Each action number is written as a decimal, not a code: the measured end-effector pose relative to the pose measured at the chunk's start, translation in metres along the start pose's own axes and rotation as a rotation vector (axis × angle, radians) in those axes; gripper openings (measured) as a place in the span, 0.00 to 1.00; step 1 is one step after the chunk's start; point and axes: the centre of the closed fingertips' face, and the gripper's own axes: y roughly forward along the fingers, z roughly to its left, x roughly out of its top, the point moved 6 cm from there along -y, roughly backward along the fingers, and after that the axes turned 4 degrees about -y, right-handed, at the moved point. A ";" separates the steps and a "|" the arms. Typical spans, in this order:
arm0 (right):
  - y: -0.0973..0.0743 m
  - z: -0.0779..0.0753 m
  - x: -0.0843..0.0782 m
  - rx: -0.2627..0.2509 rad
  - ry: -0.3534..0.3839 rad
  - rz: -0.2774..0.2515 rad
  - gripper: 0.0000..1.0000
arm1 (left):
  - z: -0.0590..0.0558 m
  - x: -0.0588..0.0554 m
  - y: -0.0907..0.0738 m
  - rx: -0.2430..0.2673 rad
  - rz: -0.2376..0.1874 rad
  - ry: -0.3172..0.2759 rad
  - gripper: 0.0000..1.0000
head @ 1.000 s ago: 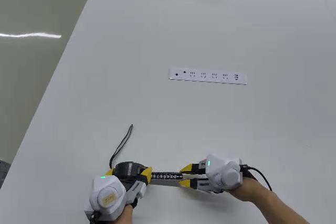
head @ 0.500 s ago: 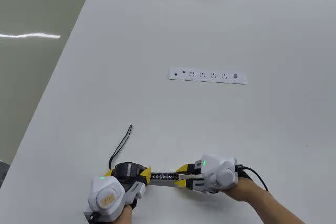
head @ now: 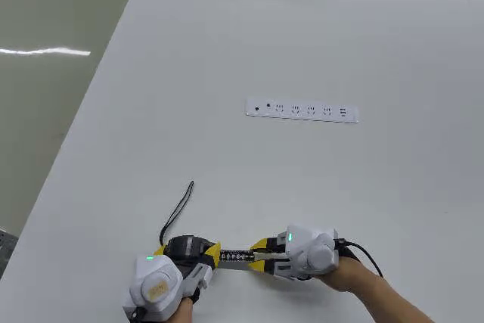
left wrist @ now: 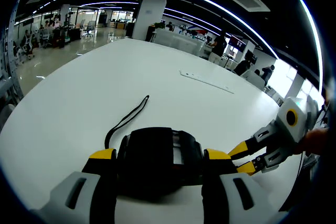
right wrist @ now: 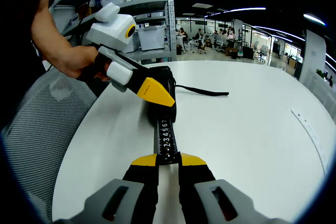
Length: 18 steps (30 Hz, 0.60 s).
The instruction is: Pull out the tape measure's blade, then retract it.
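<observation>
A black tape measure lies near the table's front edge, its case clamped between the yellow-tipped jaws of my left gripper. A short stretch of numbered blade runs right from the case to my right gripper, which is shut on the blade's end. In the right gripper view the blade leads straight ahead to the case with the left gripper on it. A black wrist strap trails away from the case across the table.
A white power strip lies flat in the middle of the white table. A cable runs off the right gripper. The table's left edge drops to a glossy floor. A mesh chair stands by the table.
The right gripper has moved left toward the case, so the stretch of blade showing between the two grippers is shorter. The left gripper holds the case in the same place.
</observation>
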 end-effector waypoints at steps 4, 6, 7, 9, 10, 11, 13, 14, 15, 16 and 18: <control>0.002 0.001 0.001 0.002 -0.001 -0.002 0.12 | 0.001 -0.001 0.001 -0.001 0.002 0.000 0.62; 0.003 0.001 0.002 0.003 -0.001 -0.004 0.12 | 0.001 -0.001 0.000 -0.002 0.002 -0.002 0.62; 0.004 0.001 0.002 0.003 0.000 -0.004 0.12 | 0.001 -0.001 0.000 -0.003 0.002 -0.002 0.62; 0.005 0.001 0.002 0.005 0.000 -0.006 0.12 | 0.001 -0.001 0.001 -0.004 0.003 -0.002 0.62; 0.006 0.001 0.002 0.006 0.000 -0.007 0.12 | 0.001 -0.001 0.001 -0.005 0.003 -0.003 0.62; 0.007 0.001 0.003 0.006 0.000 -0.008 0.12 | 0.001 -0.001 0.000 -0.006 0.003 -0.004 0.62; 0.009 0.001 0.003 0.007 -0.001 -0.009 0.12 | 0.001 -0.001 0.000 -0.007 0.004 -0.006 0.62; 0.009 0.001 0.005 0.008 -0.001 -0.011 0.12 | 0.001 0.000 0.000 -0.008 0.004 -0.008 0.62; 0.009 0.001 0.006 0.009 -0.002 -0.011 0.12 | 0.001 0.000 0.000 -0.008 0.004 -0.009 0.62; 0.011 0.001 0.006 0.010 -0.002 -0.012 0.12 | 0.001 0.000 0.000 -0.009 0.005 -0.010 0.62; 0.013 0.001 0.008 0.012 -0.003 -0.013 0.12 | 0.001 0.000 -0.001 -0.010 0.005 -0.011 0.62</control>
